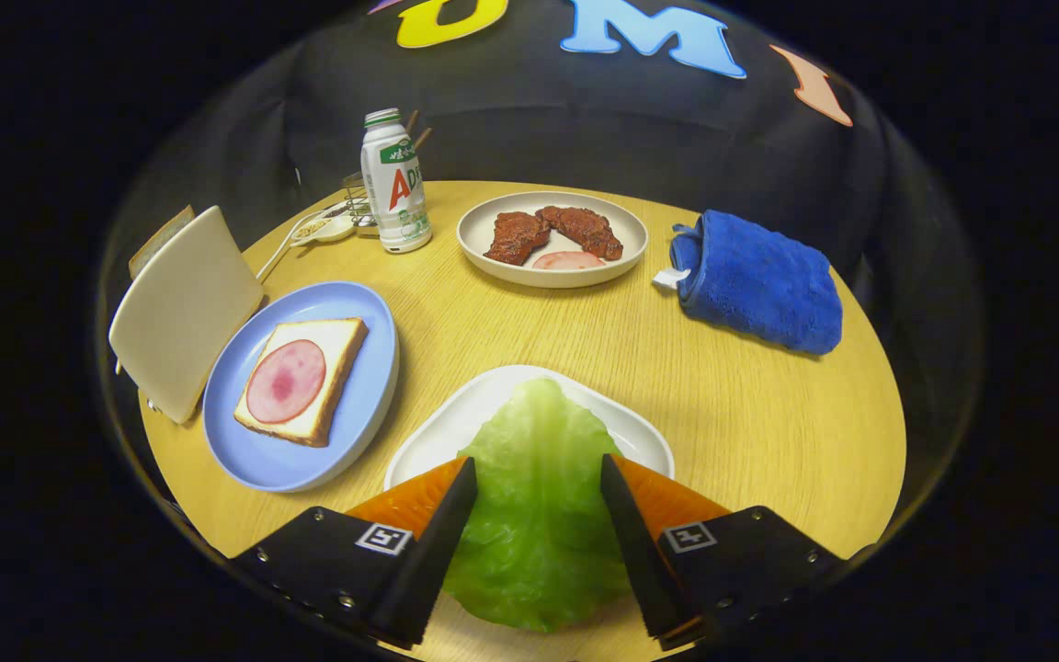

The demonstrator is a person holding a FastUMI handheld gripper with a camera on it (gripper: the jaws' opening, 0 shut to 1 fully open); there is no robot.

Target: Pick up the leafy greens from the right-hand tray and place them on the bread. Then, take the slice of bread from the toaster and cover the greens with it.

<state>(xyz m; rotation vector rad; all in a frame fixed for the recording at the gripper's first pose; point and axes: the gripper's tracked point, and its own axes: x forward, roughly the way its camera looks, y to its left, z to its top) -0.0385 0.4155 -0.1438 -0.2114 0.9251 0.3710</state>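
While the gripper (539, 473) is hovering low at the bottom centre of the frame, its two fingers are standing spread wide, pressing on nothing, with the lettuce leaf (537, 515) lying between them. That leaf is resting partly on a white tray (456, 428) and is spilling off its near edge onto the wooden table (732, 405). At centre left, a blue plate (364, 313) is carrying bread (341, 336) topped with a round ham slice (286, 381). Beside it at far left a cream toaster (182, 308) is showing a slice of bread (160, 241) sticking out
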